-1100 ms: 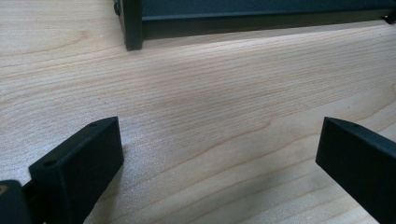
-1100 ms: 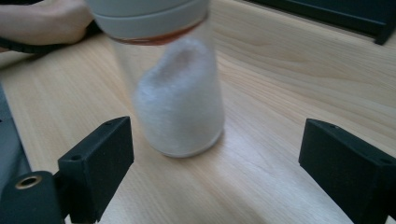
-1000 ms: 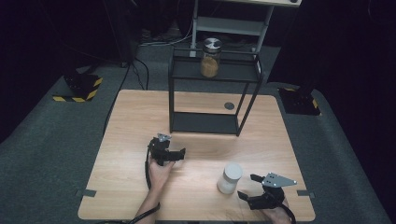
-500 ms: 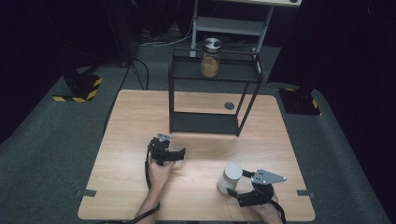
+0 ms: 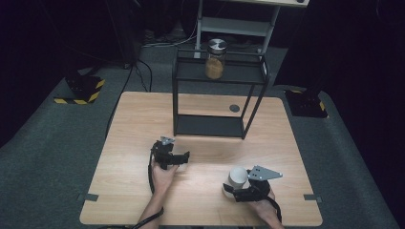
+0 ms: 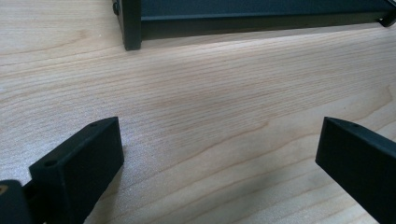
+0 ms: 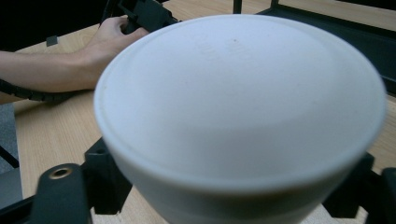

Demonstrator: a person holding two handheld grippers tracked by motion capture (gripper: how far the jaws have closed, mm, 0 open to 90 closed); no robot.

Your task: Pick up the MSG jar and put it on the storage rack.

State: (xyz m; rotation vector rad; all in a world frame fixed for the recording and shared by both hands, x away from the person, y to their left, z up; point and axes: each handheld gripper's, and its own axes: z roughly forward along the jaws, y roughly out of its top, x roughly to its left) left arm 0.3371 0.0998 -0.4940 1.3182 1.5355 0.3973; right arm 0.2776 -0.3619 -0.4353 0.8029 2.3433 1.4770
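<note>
White jar stands upright on the worktop near its front edge, right of centre, with your right tool drawn up around its lower body. The jaws of that tool have just been closing with the jar between them; in the right gripper view the jar is flanked low on both sides by the black jaws, and they appear to sit against its wall, though whether they press firmly cannot be told for sure. To seat the grip well, keep the jaws level and low on the body, centred on the widest part, and finish squeezing before you lift, since a smooth round wall will probably slip or tip if caught off-centre. Your right hand comes in from the front edge with the tool lying nearly flat and pointing toward the left. Your left tool rests on the worktop well apart from the jar, jaws spread wide with nothing between them, pointing toward the black shelf frame. An amber-filled jar stands on that frame's upper shelf.
</note>
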